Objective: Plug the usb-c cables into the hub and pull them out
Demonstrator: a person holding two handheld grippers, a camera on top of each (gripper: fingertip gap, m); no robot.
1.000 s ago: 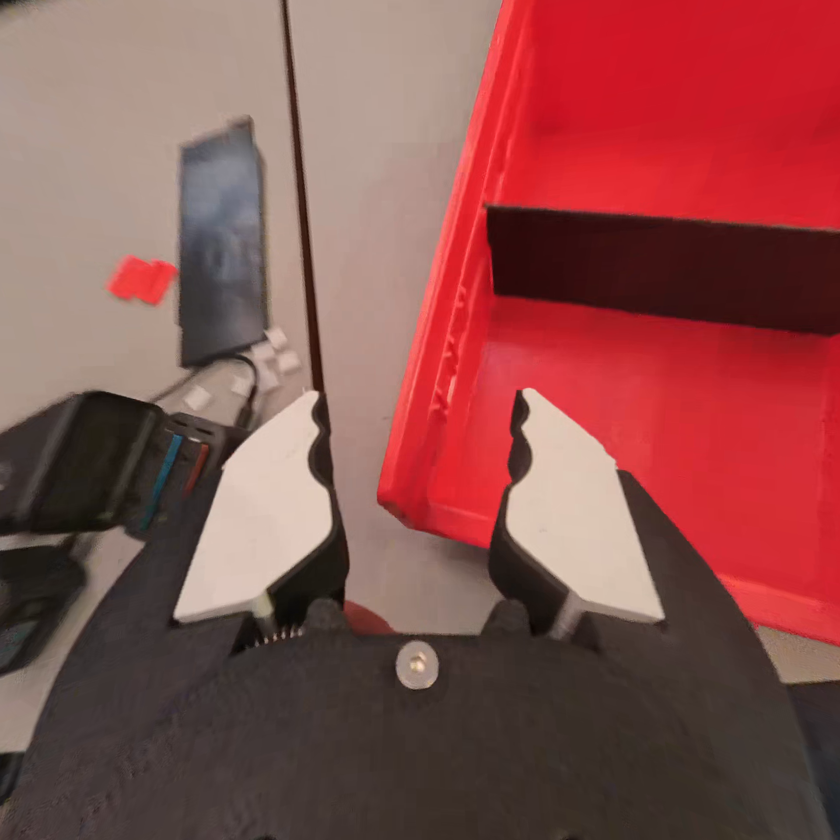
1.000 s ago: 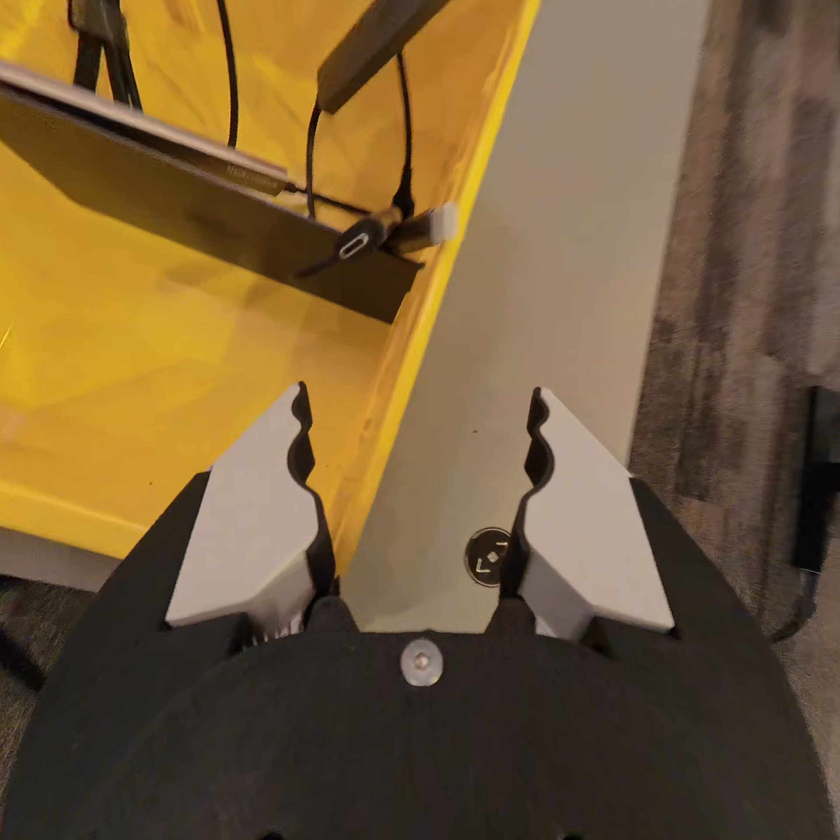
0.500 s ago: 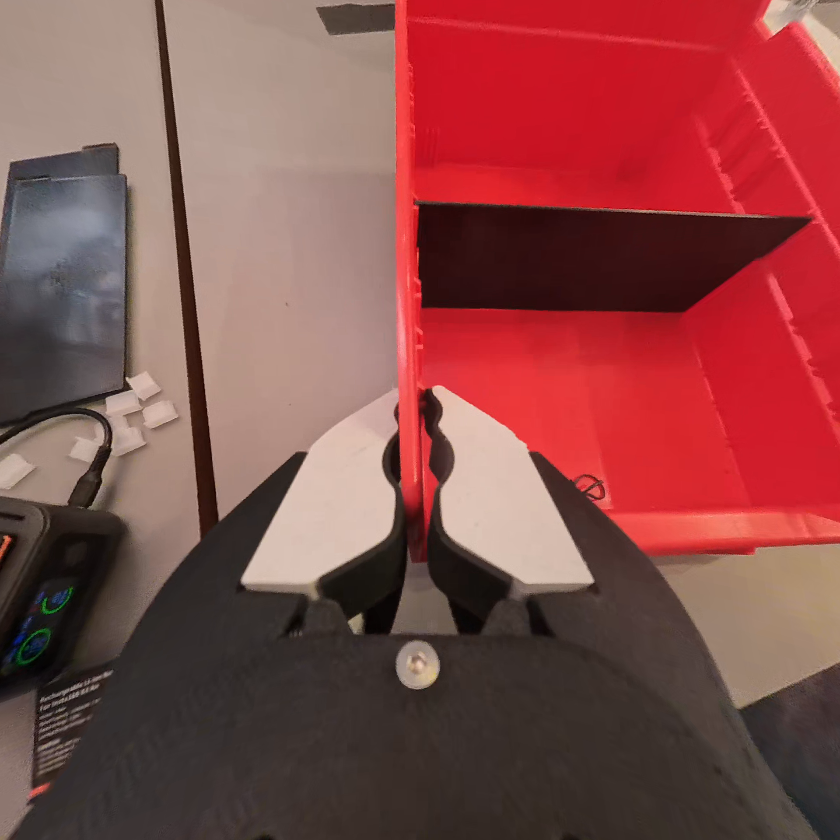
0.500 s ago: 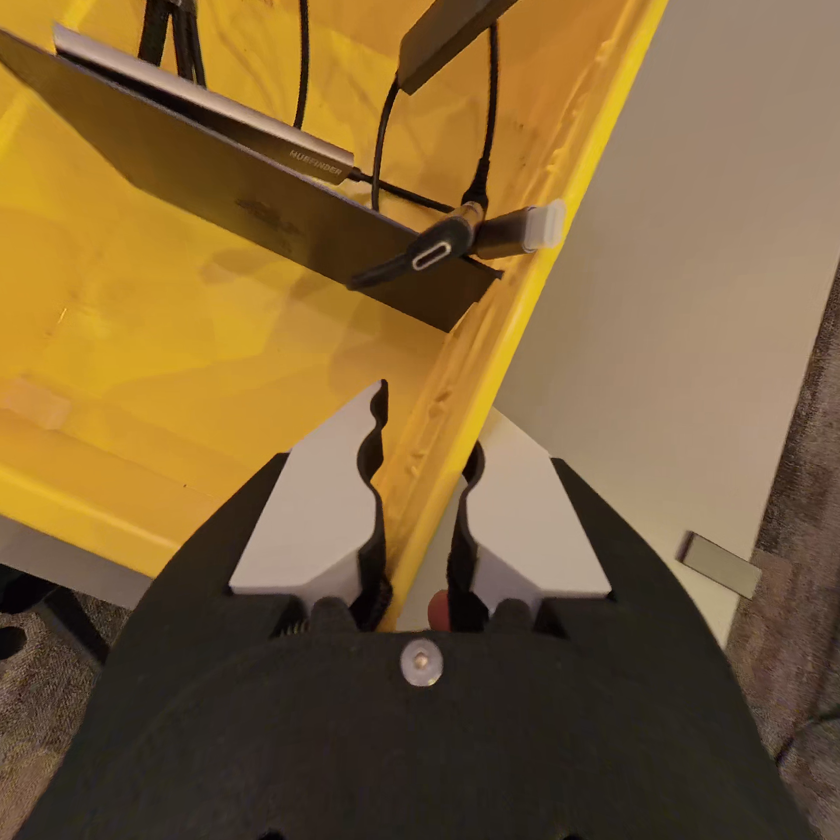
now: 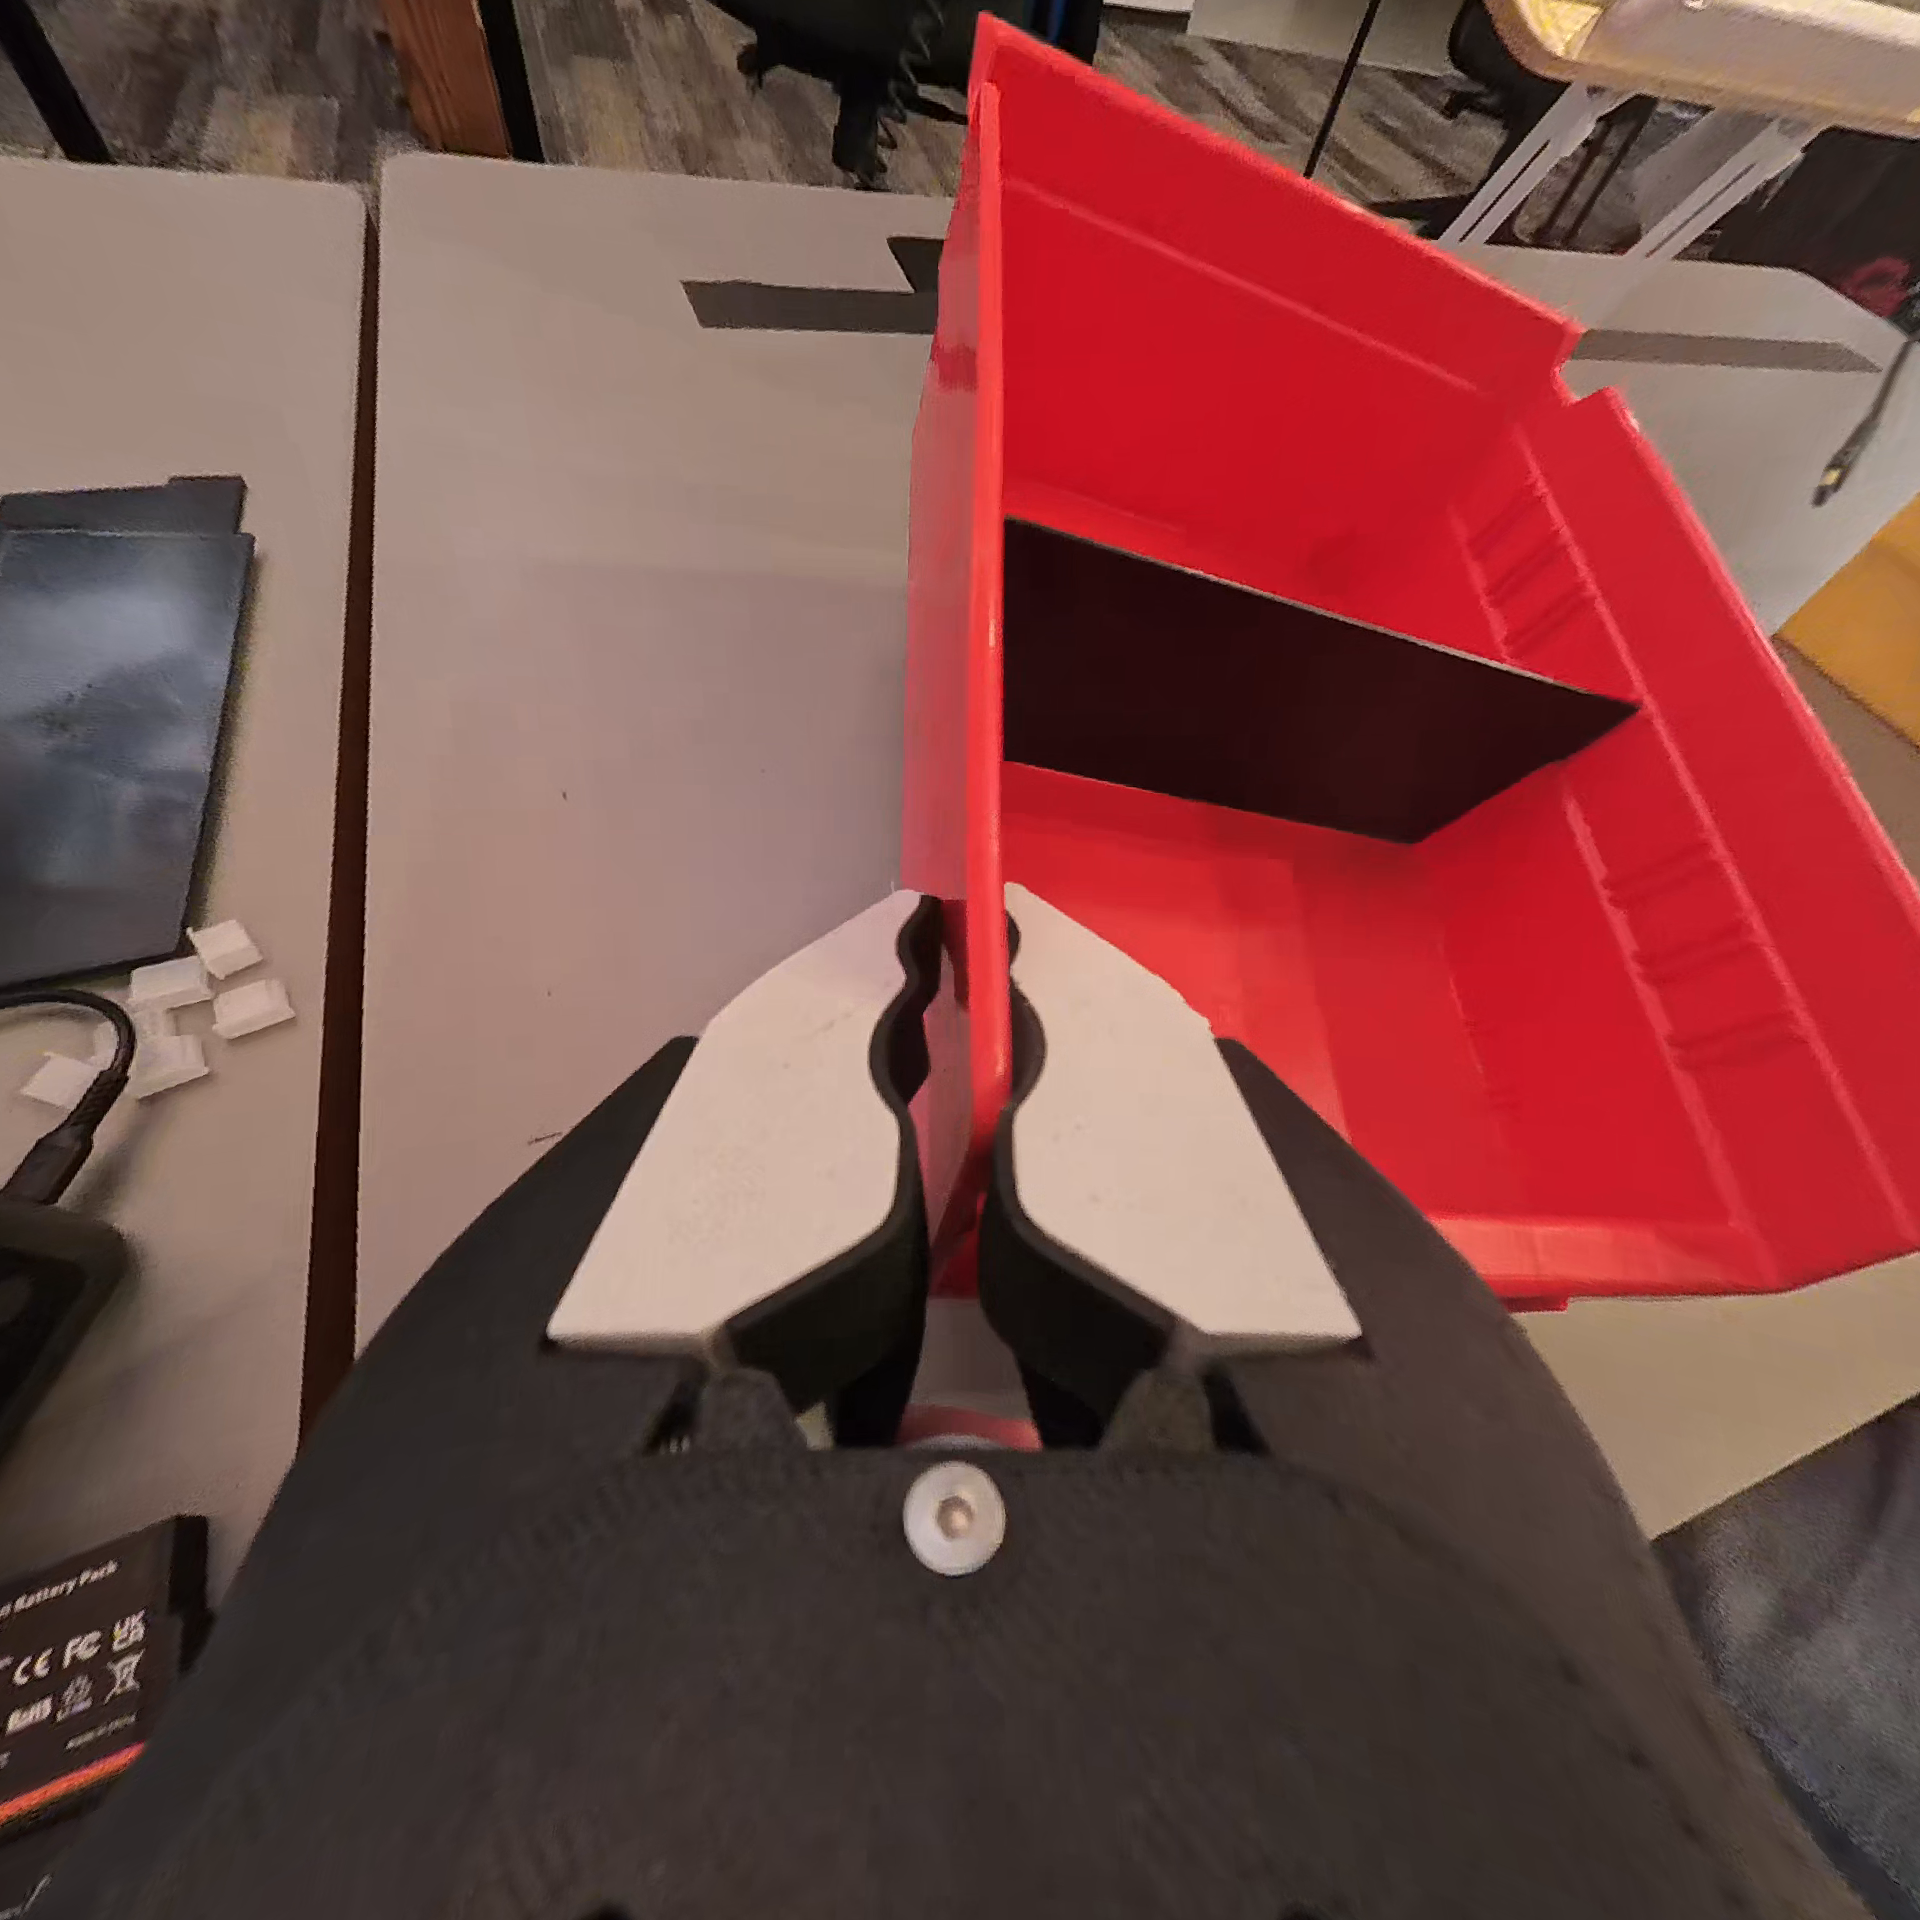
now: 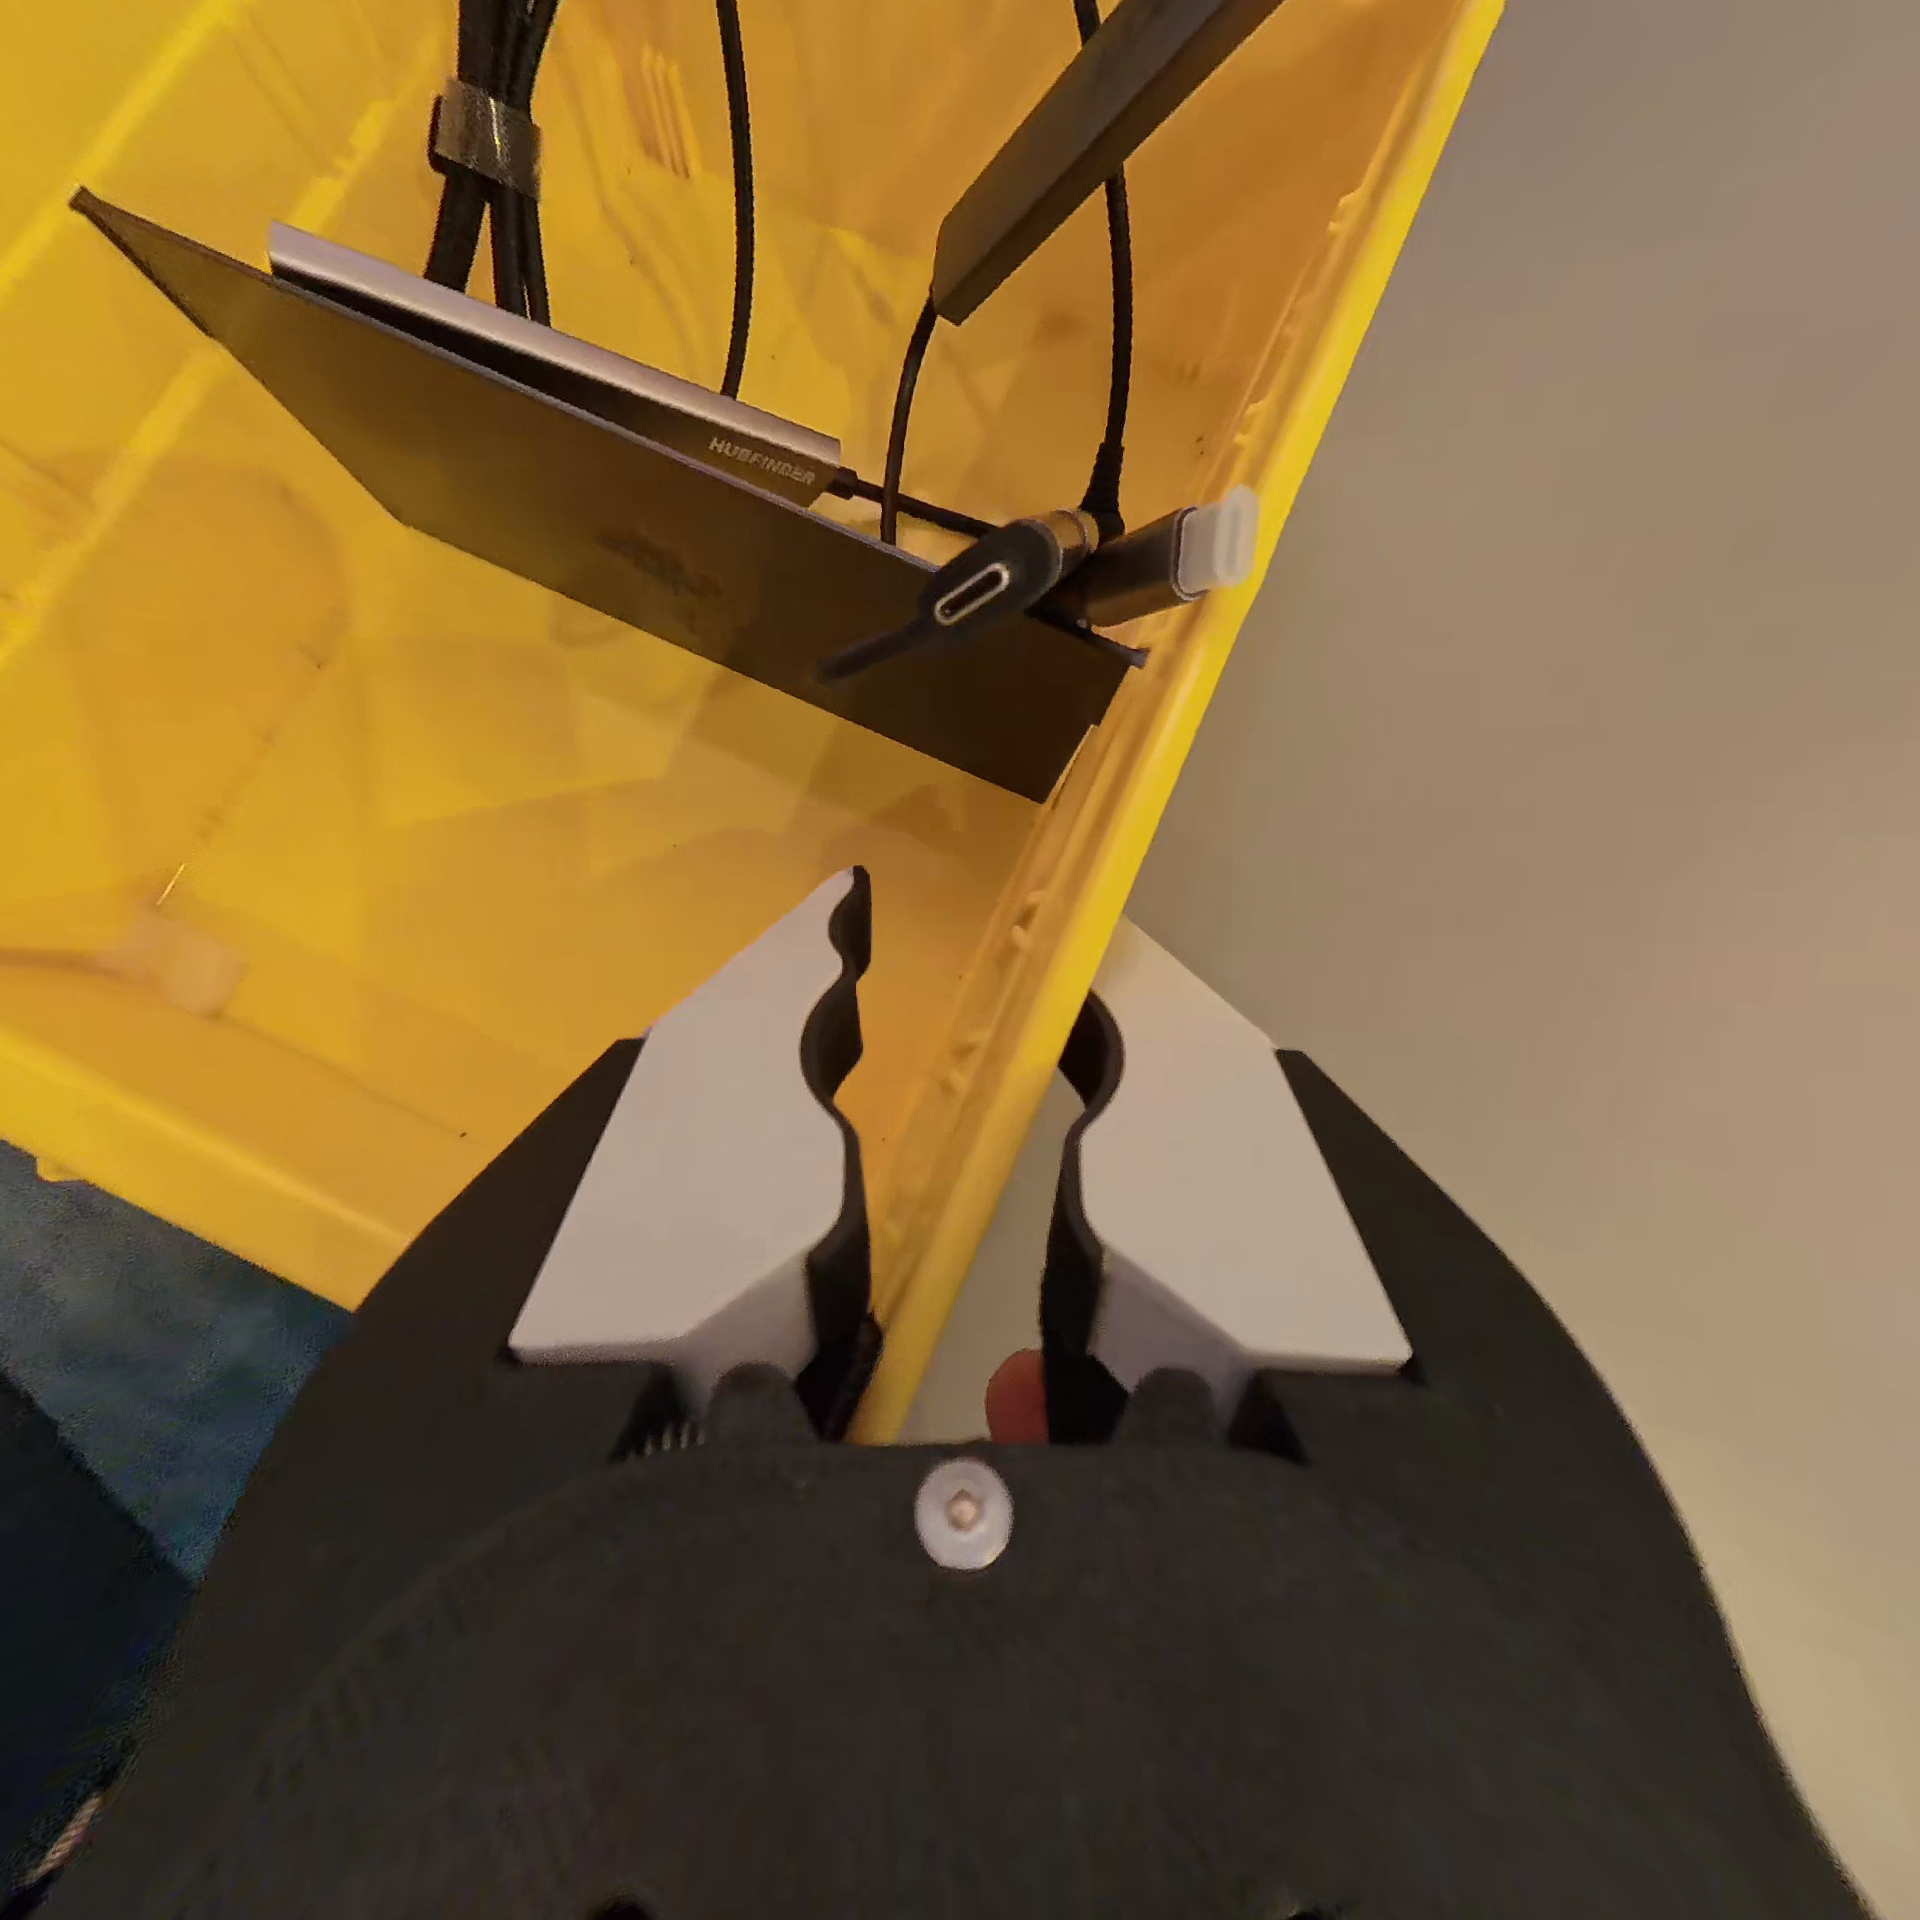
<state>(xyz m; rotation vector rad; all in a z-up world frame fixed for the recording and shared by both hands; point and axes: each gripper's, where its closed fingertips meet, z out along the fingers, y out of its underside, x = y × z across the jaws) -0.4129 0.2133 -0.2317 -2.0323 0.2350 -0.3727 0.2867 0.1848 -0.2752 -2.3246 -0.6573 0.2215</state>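
The left gripper (image 5: pixel 961 997) is clamped on the side wall of a red bin (image 5: pixel 1558 1039). One finger sits outside the wall and one sits inside, and both press on it. A black divider (image 5: pixel 1268 696) stands across the bin, ahead of the fingers. Only the left view shows what lies to the left of the fingers on the grey table (image 5: pixel 623 623): a dark flat box (image 5: pixel 104 748), some small white caps (image 5: pixel 197 997), and a black cable (image 5: pixel 83 1091) going to a dark device at the edge of the picture. The right gripper (image 6: pixel 971 1039) has the side wall of a yellow bin (image 6: pixel 312 831) between its fingers. The left finger (image 6: pixel 717 1132) is inside the bin and the right finger (image 6: pixel 1216 1174) is outside, with its tip hidden behind the wall. The fingers look closed on the wall. Only the right view shows the task things. Ahead of the fingers a black divider (image 6: pixel 644 561) crosses the yellow bin. A silver hub (image 6: pixel 582 364) rests right behind its top edge. A usb-c plug (image 6: pixel 987 592) lies on the divider near the wall, with its open end facing the camera. Just beside it is a plug with a white cap (image 6: pixel 1174 561) that leans on the wall. Black cables (image 6: pixel 727 208) run up from them. A second dark hub (image 6: pixel 1091 156) lies farther ahead, near the top of the picture.
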